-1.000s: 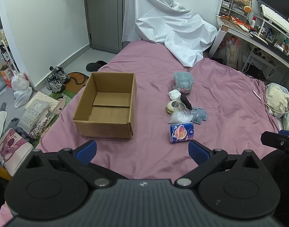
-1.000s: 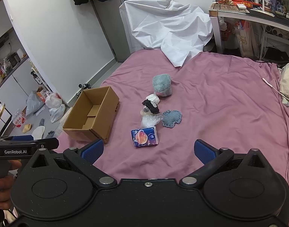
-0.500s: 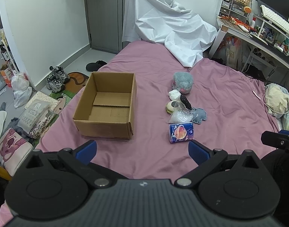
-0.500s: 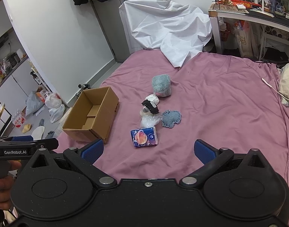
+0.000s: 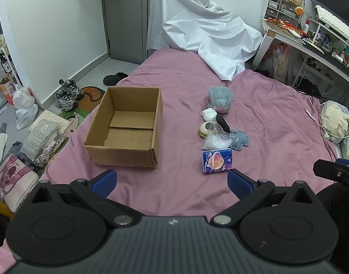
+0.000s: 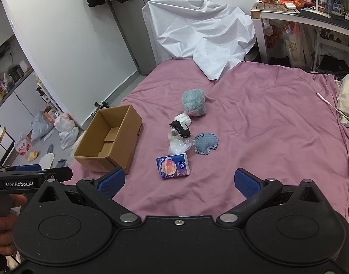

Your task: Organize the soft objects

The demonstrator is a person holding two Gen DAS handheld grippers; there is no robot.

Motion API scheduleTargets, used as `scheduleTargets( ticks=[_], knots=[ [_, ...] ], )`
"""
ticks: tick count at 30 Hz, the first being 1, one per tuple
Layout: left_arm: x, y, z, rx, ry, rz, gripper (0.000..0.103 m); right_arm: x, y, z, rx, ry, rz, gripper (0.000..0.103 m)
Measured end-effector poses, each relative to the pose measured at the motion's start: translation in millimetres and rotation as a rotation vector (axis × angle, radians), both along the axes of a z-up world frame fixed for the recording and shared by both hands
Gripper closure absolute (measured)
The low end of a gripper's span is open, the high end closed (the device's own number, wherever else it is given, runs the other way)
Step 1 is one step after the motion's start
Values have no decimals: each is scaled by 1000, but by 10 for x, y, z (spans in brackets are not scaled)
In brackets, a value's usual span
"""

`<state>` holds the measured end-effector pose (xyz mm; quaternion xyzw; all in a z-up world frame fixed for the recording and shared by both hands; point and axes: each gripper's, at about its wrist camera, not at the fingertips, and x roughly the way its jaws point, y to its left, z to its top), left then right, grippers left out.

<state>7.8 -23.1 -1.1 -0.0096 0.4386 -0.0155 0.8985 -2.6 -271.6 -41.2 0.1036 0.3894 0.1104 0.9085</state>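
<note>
On the bed [image 5: 174,80] a box [image 5: 126,126] stands at the left. To its right lies a row of soft things: a plush toy [image 5: 219,99] farthest, a tissue pack [image 5: 216,161] nearest, small items between. A sheet [image 5: 197,29] lies behind; a desk [image 5: 311,43] stands right.

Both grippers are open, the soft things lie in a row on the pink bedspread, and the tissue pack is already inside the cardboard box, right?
Not quite. The tissue pack lies on the pink bedspread, outside the cardboard box, which holds nothing; the left wrist view shows this. The rest stands: left gripper and right gripper are open.
</note>
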Motion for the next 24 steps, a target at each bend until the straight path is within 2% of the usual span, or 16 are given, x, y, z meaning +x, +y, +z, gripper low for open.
scheduleTargets(
  ticks=[24],
  knots=[
    [411, -301, -414, 10, 53, -3, 1, 453, -283, -361, 25, 66, -35, 0]
  ],
)
